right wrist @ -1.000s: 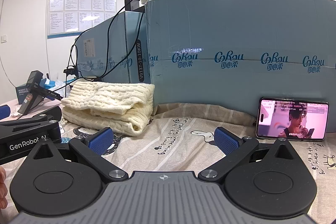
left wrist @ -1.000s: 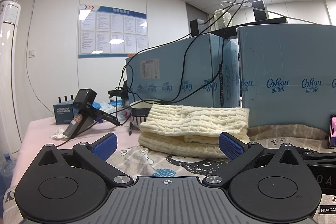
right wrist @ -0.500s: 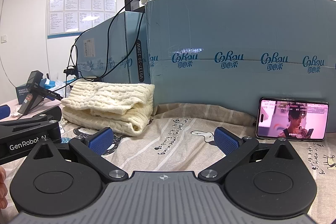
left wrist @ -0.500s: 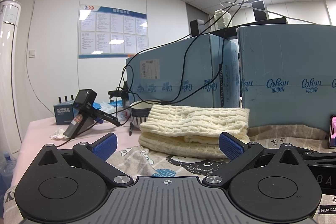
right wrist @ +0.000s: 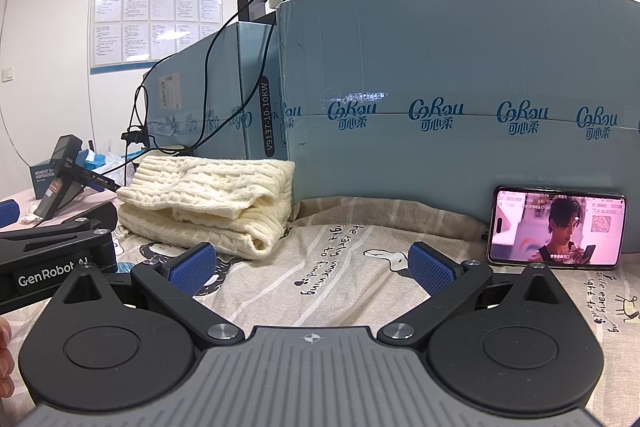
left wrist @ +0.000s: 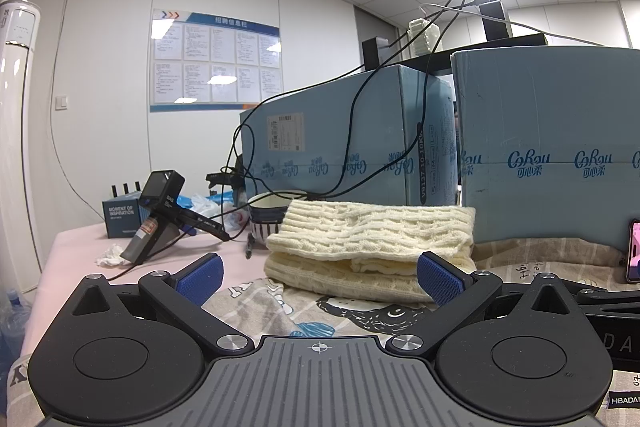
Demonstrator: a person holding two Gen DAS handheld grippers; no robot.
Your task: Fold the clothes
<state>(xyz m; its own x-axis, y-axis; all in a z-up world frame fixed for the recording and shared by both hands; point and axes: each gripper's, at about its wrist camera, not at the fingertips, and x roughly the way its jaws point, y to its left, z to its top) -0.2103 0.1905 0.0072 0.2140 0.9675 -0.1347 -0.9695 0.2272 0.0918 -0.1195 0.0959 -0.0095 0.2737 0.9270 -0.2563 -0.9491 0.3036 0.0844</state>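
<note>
Nothing has moved since a second ago: we hold both grippers level and idle. Our left gripper [left wrist: 319, 271] has its blue fingers [left wrist: 200, 273] spread apart and empty, framing the folded cream knit sweater [left wrist: 372, 247] just ahead. Our right gripper [right wrist: 312, 269] is likewise spread and empty, over the printed cloth [right wrist: 352, 267] covering the bench. That sweater sits doubled over against the blue cartons [right wrist: 440, 87], seemingly finished. A phone [right wrist: 556, 233] leans there, propped for viewing.
</note>
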